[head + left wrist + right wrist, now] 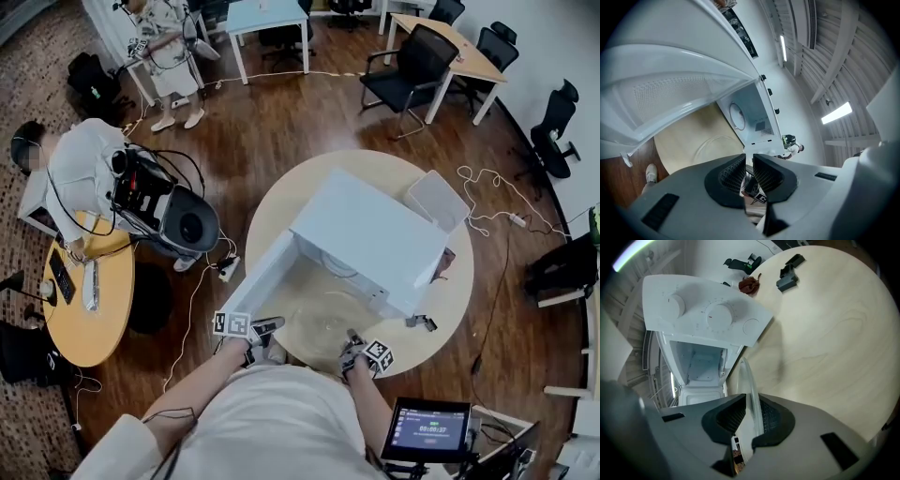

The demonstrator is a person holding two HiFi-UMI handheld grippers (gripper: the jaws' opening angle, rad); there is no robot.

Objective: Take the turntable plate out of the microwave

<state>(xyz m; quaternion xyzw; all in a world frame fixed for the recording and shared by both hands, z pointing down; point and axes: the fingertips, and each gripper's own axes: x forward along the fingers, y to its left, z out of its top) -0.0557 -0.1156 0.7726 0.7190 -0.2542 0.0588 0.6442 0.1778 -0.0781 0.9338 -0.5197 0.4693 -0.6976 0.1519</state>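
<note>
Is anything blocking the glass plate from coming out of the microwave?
Nothing visible does. The glass plate is already outside the microwave, beside its open door, over the table, with the right gripper shut on its rim.

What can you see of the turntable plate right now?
The turntable plate is a clear, round glass disc and looks intact. It is out of the microwave, just in front of the open cavity, lying roughly level over the round wooden table. The right gripper is shut on its rim, and the left gripper seems clamped on the opposite rim. Whether its underside touches the table can't be told.
</note>
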